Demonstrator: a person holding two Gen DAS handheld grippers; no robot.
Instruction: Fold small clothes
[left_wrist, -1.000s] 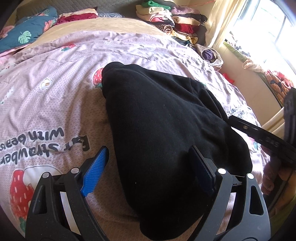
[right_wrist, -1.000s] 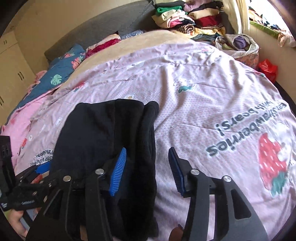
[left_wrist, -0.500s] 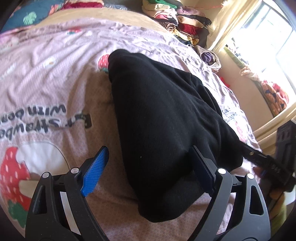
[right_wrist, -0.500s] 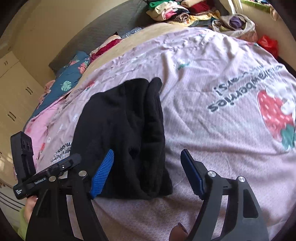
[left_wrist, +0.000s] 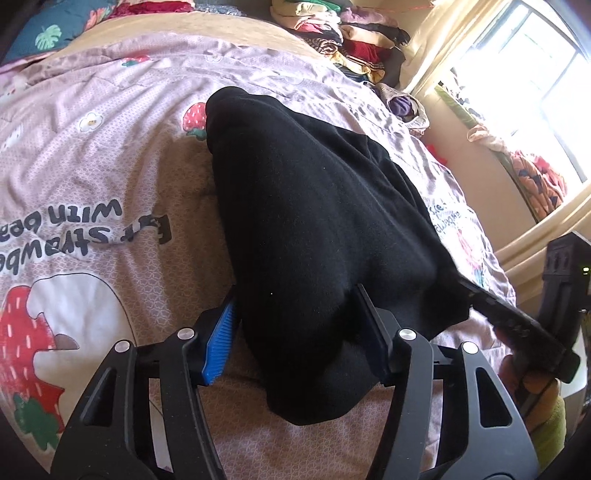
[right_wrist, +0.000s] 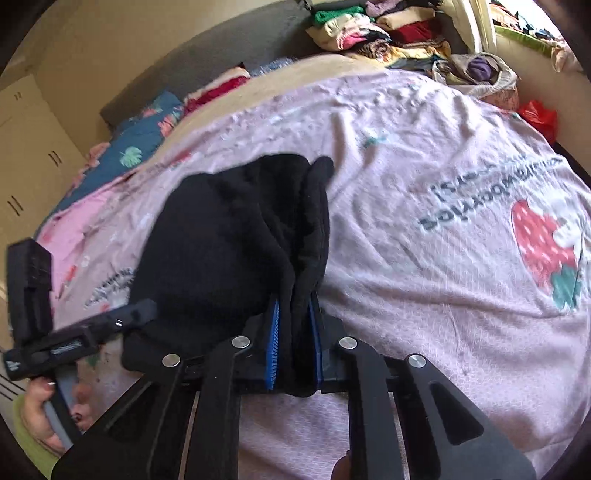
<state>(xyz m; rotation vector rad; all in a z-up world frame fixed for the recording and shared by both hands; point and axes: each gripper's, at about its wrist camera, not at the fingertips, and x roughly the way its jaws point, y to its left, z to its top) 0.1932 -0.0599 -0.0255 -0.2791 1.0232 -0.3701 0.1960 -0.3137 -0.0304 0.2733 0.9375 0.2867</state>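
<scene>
Black garment (left_wrist: 314, 221), soft and thick, already doubled lengthwise into a long strip, lies on the pink strawberry-print quilt (left_wrist: 110, 166) of the bed, near edge toward the person, far end pointing at the pillows

Right gripper (right_wrist: 293, 339): fingers have just been closing, now narrow, blue pads pressed from both sides on the near right edge of the garment, several layers bunched between them. Counts as a grip

Left gripper (left_wrist: 293, 325): fingers have also just been closing, about half wide, straddling the near left part of the garment. Cloth fills the gap and the left blue pad (left_wrist: 219, 343) lies against its edge; the right pad is mostly hidden by the fabric, so a firm pinch is not confirmed. In the right wrist view this gripper shows only from the side, at the garment's left corner, a hand (right_wrist: 44, 413) on its handle

Step in hand (judgement): securing both near corners ahead of a crosswise fold, near end carried over to the far end

Next move calls for: left fingers finishing their squeeze so that all layers are caught; then both grippers lifting together, level with each other, and travelling toward the far end, so the strip halves squarely. Uneven grip would let inner layers slide and skew the fold

Background: stack of folded clothes (right_wrist: 373, 29) at the far right of the bed, well apart from the work
</scene>
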